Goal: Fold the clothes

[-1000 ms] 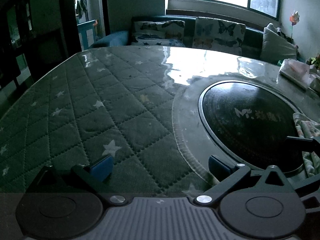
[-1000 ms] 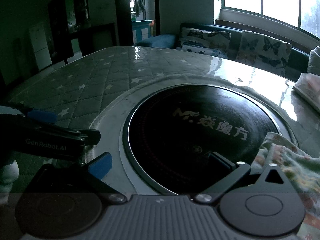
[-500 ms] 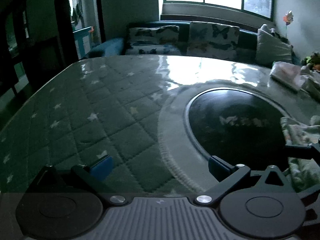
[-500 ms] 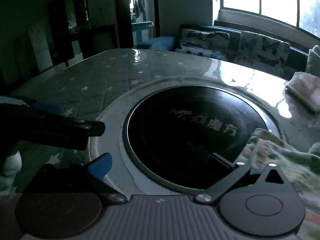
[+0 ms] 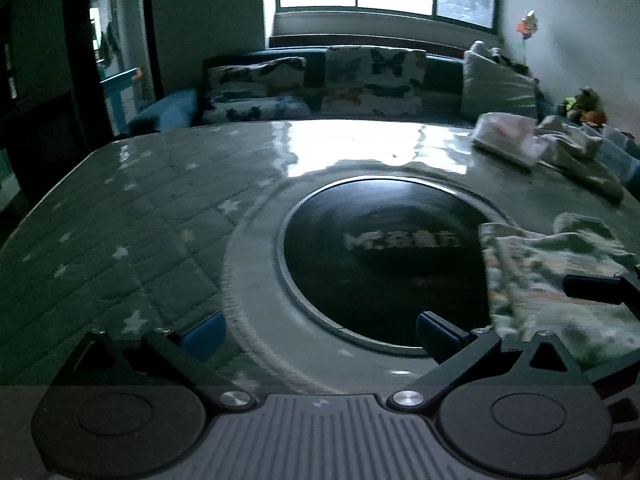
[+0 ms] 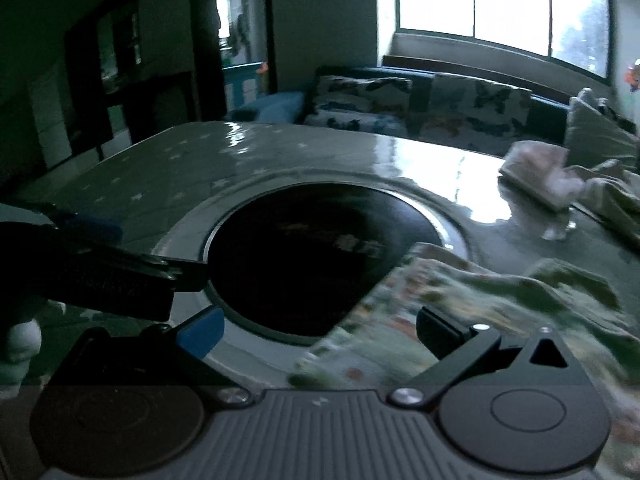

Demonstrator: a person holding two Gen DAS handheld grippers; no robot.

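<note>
Both my tongs gape empty: left gripper (image 5: 320,334) lower centre over the dark disc (image 5: 380,260), right gripper (image 6: 318,330) above the floral garment (image 6: 460,304), lower right of frame.

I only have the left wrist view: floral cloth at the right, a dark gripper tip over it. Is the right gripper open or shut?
Observer: Open. The right wrist view shows the right gripper with its fingers spread, clamping nothing.
Operator: Where is the cloth relative to it?
Observer: The floral cloth lies under its right finger and reaches into the gap between the fingers.
Operator: And my gripper from there?
Observer: The left gripper sits at the left, its near fingertip at the black disc's left edge.
</note>
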